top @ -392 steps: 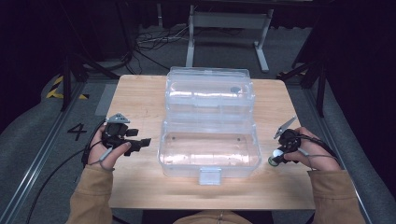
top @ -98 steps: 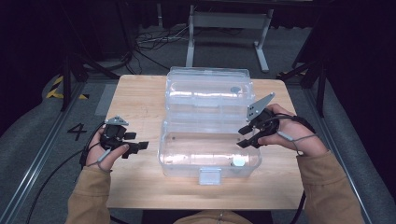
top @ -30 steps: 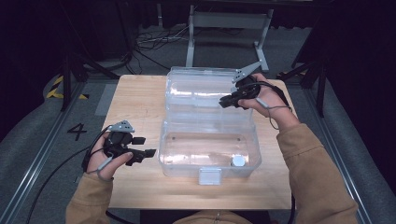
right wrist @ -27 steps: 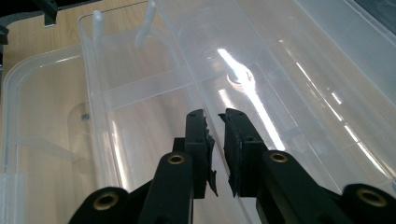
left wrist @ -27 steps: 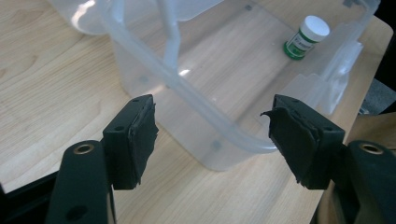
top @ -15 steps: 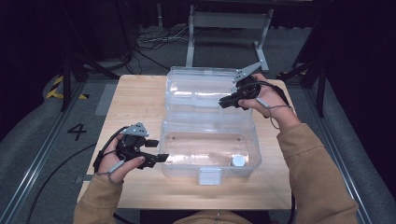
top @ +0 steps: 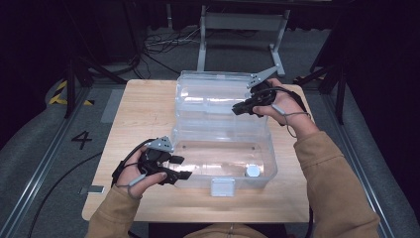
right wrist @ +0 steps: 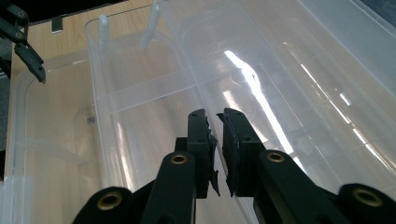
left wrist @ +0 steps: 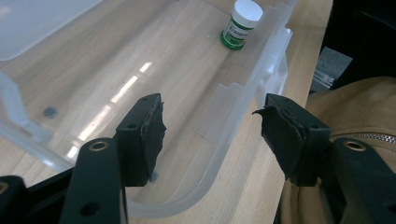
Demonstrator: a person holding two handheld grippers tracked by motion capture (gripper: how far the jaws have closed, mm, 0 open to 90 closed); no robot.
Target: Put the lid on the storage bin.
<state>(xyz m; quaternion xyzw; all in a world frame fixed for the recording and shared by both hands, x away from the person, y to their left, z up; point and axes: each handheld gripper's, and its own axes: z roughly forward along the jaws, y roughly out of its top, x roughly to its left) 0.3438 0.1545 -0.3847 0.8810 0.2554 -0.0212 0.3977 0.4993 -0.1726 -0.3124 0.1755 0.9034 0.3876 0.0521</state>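
Note:
A clear plastic box [top: 267,166] stands on the wooden table [top: 143,114], its lid [top: 213,94] swung back and held up. My right gripper [top: 238,110] is shut on the lid's rim, its jaws almost together in the right gripper view [right wrist: 215,122]. My left gripper [top: 182,167] is open at the box's front left corner. Its jaws have just been closing, and they straddle the front wall [left wrist: 229,112] without pressing on it [left wrist: 210,126]. A small green bottle with a white cap [left wrist: 240,23] stands inside the box at the front right [top: 253,171].
The box's white latch [top: 222,187] hangs over its front wall. Bare table lies left of the box and along the near edge. Cables and a metal frame [top: 237,29] are on the floor behind. The left gripper [right wrist: 23,42] appears far off in the right gripper view.
My left gripper has moved right, from beside the box to its front left corner, and its jaws now stand around the wall. The right gripper has stayed on the raised lid.

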